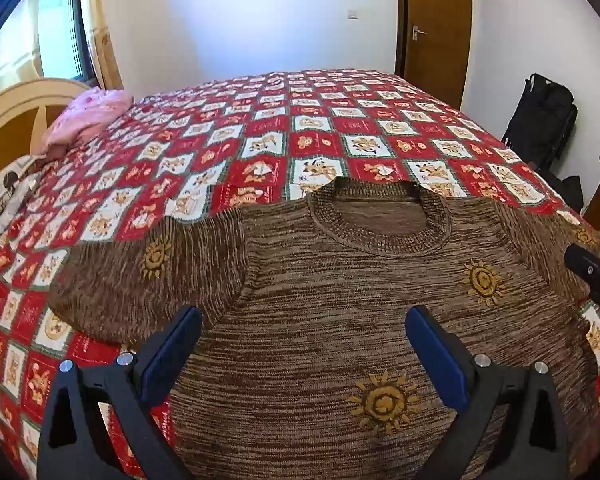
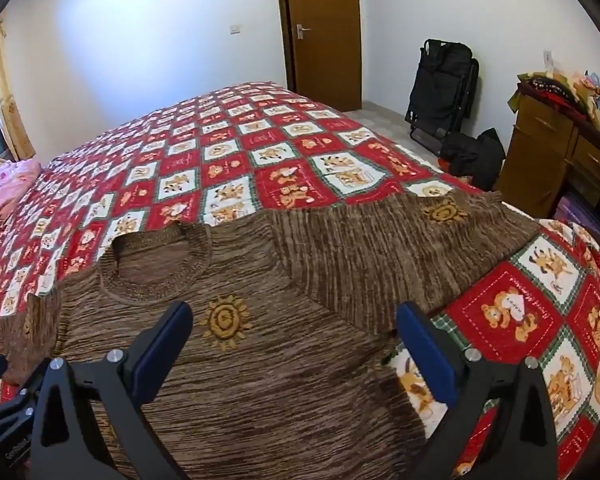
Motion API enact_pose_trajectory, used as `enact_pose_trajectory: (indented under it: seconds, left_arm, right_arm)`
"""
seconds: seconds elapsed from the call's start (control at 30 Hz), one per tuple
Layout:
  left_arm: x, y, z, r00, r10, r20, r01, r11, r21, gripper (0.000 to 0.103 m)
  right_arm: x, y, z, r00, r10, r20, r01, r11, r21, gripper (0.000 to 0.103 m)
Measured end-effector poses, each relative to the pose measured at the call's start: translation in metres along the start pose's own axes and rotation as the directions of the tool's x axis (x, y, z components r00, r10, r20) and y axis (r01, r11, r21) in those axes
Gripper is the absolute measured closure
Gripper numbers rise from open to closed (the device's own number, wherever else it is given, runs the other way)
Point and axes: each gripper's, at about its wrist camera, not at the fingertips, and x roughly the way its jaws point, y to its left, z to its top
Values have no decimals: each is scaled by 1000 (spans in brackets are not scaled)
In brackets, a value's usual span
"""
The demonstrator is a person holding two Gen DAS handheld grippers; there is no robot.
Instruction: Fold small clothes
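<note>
Sweater point(image 1: 320, 300) flat beneath spread fingers point(image 1: 432, 344)

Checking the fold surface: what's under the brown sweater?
The brown sweater lies flat, front up, on the red-and-white checked bedspread, which shows all around it. The part directly beneath is covered, so anything else under it can't be seen.

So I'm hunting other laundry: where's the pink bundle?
The pink bundle lies at the bed's far left edge in both views, beside the cream headboard, well beyond the brown sweater.

sweater point(image 1: 340, 300) flat on bedspread point(image 1: 260, 120), collar toward door point(image 1: 436, 16), pillow point(image 1: 88, 120) far left
</note>
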Motion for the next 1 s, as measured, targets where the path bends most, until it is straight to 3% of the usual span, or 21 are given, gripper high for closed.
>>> enact_pose_trajectory:
  seconds: [1.0]
  left_arm:
    - [-2,-5,3,1000,19,11,-19,1000,20,1]
  right_arm:
    - [1,-2,1,1000,-2,-23,2,1000,4,0]
